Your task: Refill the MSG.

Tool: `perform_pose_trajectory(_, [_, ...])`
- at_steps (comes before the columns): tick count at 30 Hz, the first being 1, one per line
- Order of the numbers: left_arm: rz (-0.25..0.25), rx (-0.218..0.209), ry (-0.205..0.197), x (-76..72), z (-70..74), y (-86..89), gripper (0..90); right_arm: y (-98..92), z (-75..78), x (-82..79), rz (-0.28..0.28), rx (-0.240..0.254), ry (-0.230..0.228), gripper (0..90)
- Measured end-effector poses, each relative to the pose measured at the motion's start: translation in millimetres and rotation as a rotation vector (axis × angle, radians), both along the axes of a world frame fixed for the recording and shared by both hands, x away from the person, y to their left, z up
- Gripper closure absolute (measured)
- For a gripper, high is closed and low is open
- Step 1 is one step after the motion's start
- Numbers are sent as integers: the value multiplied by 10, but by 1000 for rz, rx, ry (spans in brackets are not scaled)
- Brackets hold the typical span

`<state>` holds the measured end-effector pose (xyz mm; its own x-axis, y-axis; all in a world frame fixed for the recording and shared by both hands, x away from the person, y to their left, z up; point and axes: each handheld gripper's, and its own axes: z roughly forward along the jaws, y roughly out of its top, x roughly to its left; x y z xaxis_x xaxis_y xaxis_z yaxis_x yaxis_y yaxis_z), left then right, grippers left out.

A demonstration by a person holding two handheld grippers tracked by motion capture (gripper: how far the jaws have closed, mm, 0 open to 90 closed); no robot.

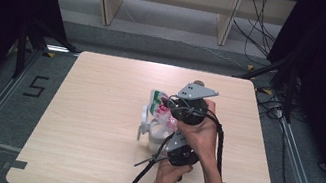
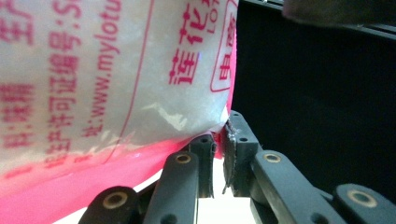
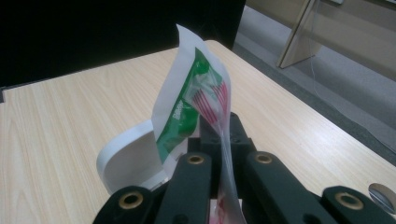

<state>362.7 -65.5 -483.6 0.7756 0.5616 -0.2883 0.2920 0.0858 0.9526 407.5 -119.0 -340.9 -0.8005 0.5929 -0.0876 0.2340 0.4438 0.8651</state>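
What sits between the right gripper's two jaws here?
The plastic bag's thin top edge, pinched between the closed jaws of the right gripper, in the right gripper view.

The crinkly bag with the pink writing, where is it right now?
In the high view the bag sits near the middle of the table, held up over a white container. Both the right gripper and left gripper pinch its edges.
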Motion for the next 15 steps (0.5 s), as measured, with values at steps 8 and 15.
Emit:
perform_pose_trajectory(8, [5,1,-4,1,10,5,827,1,-1,20,17,-9,-38,900])
perform_pose_trajectory(15, [6,-1,-3,2,6,8,826,23,-6,4,14,-1,-15,900])
